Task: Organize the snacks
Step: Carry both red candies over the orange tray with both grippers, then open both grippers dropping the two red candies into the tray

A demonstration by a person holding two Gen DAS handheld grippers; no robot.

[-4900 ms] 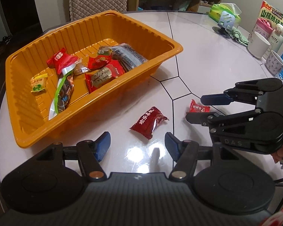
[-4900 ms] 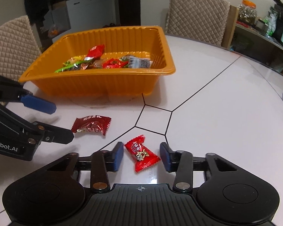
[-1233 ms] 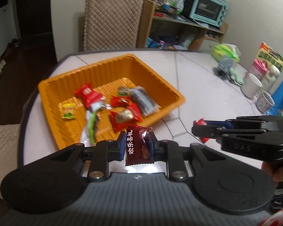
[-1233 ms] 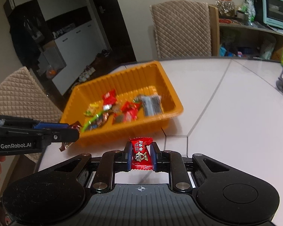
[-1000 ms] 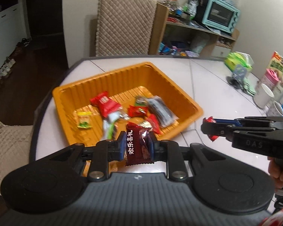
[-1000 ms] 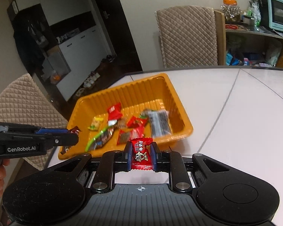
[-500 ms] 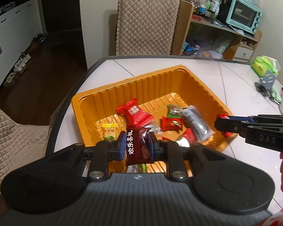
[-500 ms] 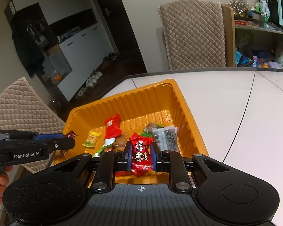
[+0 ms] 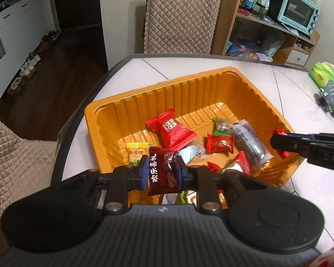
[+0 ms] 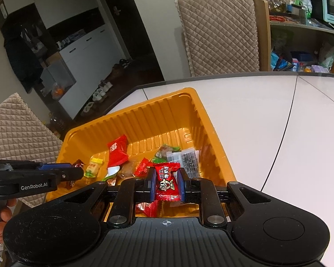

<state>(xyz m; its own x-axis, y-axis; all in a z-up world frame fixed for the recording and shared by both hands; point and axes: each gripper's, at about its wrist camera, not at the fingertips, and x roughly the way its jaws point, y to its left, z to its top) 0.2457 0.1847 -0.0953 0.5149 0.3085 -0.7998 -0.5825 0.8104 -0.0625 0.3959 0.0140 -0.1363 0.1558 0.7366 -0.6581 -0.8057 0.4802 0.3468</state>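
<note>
A dim domestic room is seen around a white surface (image 10: 267, 120) with thin dark seams and a dark rim. Quilted beige chairs (image 9: 180, 15) are drawn up to it; a wooden shelf unit (image 9: 267, 35) cluttered with packets carries a mint-green toaster oven (image 9: 297, 13), and white cabinets (image 10: 78, 51) with shoes lined up on a dark wooden floor are visible through a doorway.

An orange ribbed tray (image 9: 189, 89) is set on the surface near its edge. A loose pile of snacks is held inside: a large red packet (image 9: 172, 130), a yellow candy (image 9: 135, 152), a small green-wrapped sweet (image 9: 220, 126), a grey-black packet (image 9: 250, 144) and smaller red wrappers.

The left gripper (image 9: 160, 173) is held above the near part of the tray, its jaws clenched on a dark maroon candy (image 9: 160, 175) printed with white characters. The right gripper (image 10: 167, 183) is likewise held over the tray, its jaws clenched on a bright red candy (image 10: 167, 183) with a cartoon face.

Much of the tray's near wall is hidden by the gripper bodies in both views. A green pack (image 9: 325, 75) at the surface's far right is distorted at the frame edge, and the contents of the shelf cannot be made out. Some snacks beneath the jaws are covered and cannot be identified.
</note>
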